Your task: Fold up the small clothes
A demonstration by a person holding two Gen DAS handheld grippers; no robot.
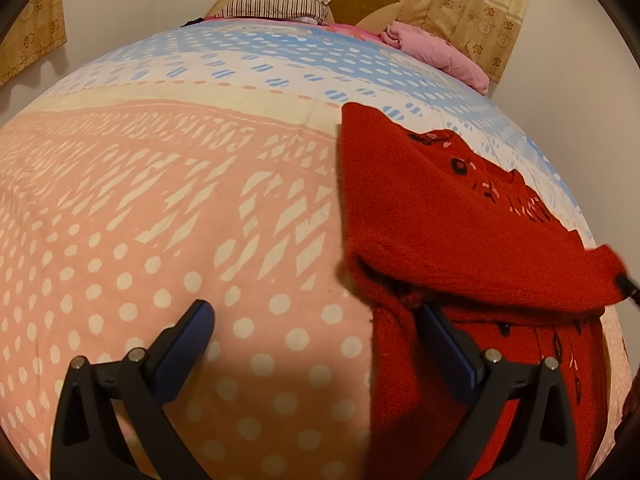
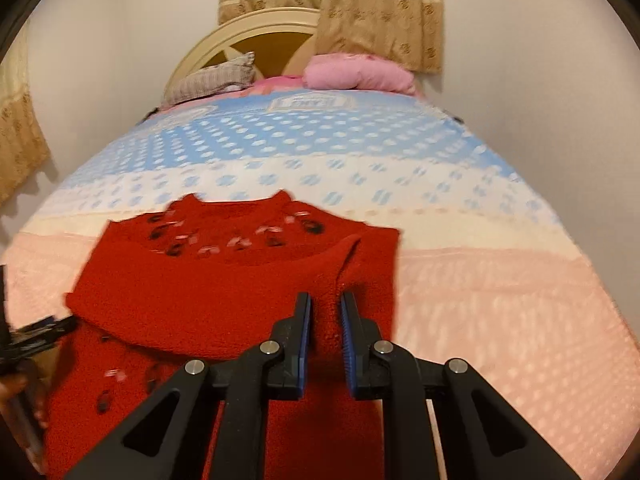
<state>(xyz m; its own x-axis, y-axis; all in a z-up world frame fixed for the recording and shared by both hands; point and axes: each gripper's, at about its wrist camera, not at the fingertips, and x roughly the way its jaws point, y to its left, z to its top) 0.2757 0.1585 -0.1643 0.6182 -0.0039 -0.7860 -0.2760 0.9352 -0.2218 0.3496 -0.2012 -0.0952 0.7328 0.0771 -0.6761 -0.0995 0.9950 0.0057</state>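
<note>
1. Left tool [image 1: 316, 344]: jaws wide apart, empty, over the bed [image 1: 160, 220] beside the sweater's edge.
2. Red knit sweater [image 2: 224, 300] lies on the bed; soft, floppy, probably light.
3. Right tool [image 2: 326, 316] pinches a fold of the sweater; hems grip best.

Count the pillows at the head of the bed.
2. A striped pillow lies left against the headboard; a pink pillow lies right, below the curtain. Others may hide behind them.
</note>
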